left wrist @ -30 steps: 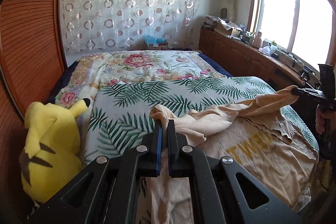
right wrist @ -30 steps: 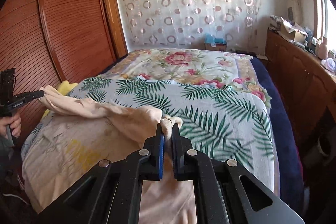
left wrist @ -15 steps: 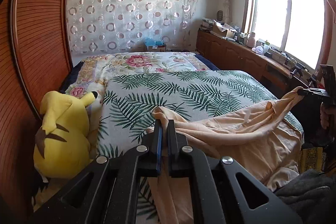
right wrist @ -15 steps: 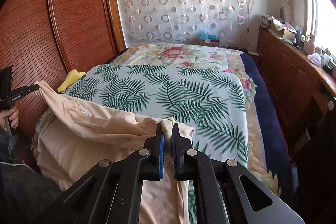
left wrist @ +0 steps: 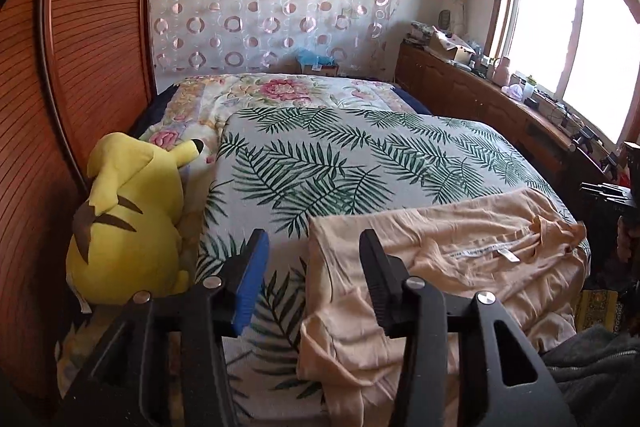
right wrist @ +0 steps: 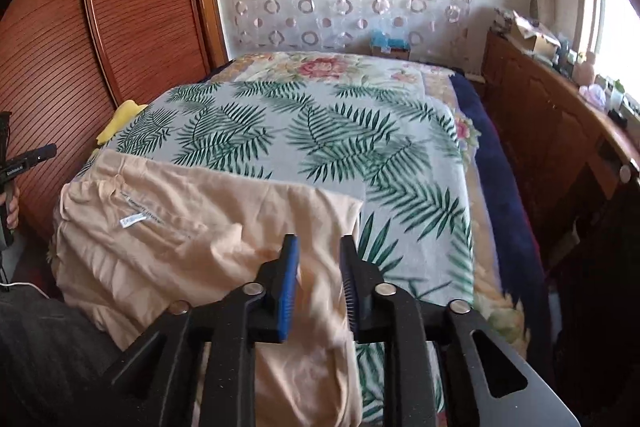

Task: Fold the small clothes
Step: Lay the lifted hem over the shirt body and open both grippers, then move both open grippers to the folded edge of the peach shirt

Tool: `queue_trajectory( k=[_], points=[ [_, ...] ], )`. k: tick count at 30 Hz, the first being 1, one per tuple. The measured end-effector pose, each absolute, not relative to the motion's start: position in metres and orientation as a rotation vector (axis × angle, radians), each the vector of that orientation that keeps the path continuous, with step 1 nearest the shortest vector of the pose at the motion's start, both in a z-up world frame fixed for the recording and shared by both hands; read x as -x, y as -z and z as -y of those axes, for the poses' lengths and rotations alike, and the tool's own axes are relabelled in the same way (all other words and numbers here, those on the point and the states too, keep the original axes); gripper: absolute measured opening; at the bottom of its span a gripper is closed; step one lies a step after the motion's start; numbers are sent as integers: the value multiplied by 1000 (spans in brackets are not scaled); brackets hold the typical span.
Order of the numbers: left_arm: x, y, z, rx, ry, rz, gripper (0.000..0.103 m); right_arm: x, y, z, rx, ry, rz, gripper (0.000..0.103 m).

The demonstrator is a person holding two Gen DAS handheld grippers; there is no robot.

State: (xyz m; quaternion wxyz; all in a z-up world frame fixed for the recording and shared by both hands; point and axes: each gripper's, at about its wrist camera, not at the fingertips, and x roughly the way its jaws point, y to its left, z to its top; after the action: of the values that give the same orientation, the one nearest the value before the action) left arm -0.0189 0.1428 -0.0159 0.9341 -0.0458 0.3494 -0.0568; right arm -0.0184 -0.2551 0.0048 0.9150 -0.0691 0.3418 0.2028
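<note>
My left tongs (left wrist: 310,247) have just been opening and now stand about half open with the near-left corner of the peach garment (left wrist: 460,267) loose between them, while my right tongs (right wrist: 318,255) have just been opening too, narrower, gripping nothing over its near-right corner. The garment lies flat at the foot of the bed (right wrist: 320,131), its long axis running across the bed, white label up. A yellow plush toy (left wrist: 128,219) lies just left of it by the wooden wardrobe (left wrist: 72,67).

Plush toy (left wrist: 128,223) left; leaf-print bedspread (left wrist: 340,155) open.
</note>
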Motion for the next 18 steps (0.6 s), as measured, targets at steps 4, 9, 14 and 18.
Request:
queue_trajectory(
  k=[4,9,14,18],
  points=[
    [-6,19,-135,78,133,-721,71,-4,-3,242,170,-412,-692,49],
    [-45,36,-129,64,155,-776,72,-43,22,228,182,-409,-732,53],
    [-73,52,-131,69,142,-843,72,-70,45,224,159,-409,-793,53],
    [-82,65,-133,67,133,-888,72,-82,57,225,149,-403,-829,54]
  ],
)
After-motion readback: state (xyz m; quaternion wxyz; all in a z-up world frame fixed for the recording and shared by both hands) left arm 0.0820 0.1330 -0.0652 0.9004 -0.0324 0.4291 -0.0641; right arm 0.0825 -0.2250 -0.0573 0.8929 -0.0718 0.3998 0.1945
